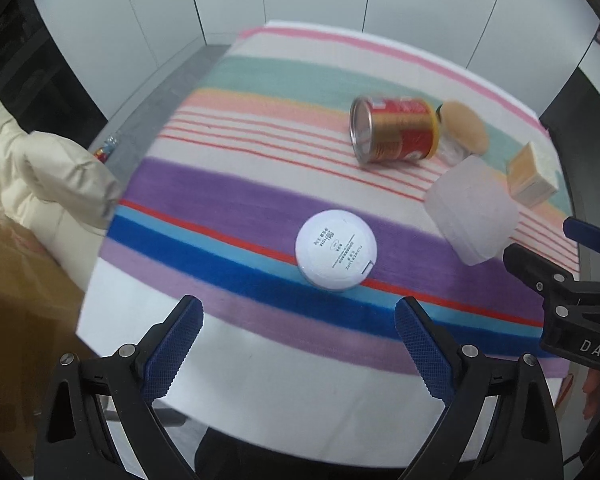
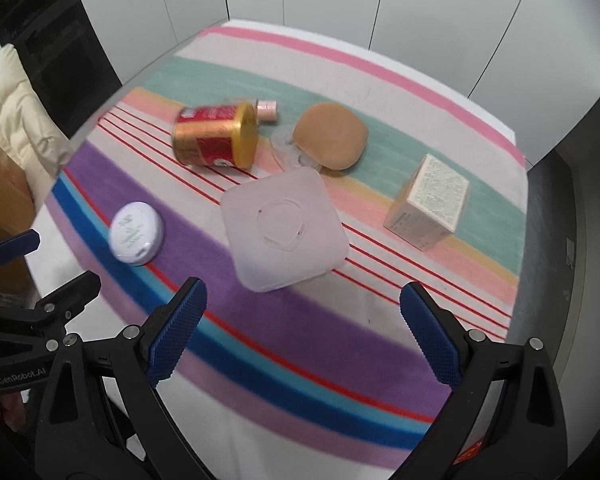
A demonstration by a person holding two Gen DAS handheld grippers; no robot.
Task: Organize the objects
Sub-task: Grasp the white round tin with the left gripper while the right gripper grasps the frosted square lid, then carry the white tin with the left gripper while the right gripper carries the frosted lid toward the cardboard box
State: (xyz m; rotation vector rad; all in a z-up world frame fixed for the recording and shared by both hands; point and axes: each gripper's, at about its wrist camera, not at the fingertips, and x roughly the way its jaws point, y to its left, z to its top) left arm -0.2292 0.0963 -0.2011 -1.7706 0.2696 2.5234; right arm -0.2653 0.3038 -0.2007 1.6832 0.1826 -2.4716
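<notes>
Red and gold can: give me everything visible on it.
The red and gold can lies on its side on the striped cloth, over the thin red lines. It is a short cylinder with a glossy red and gold label, a silver metal end and a yellow lid on the other. Nothing grips it. A small pink bottle lies just behind; contact is unclear.

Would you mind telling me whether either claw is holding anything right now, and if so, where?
Nothing is held: the left claw and right claw are both open above the cloth.
</notes>
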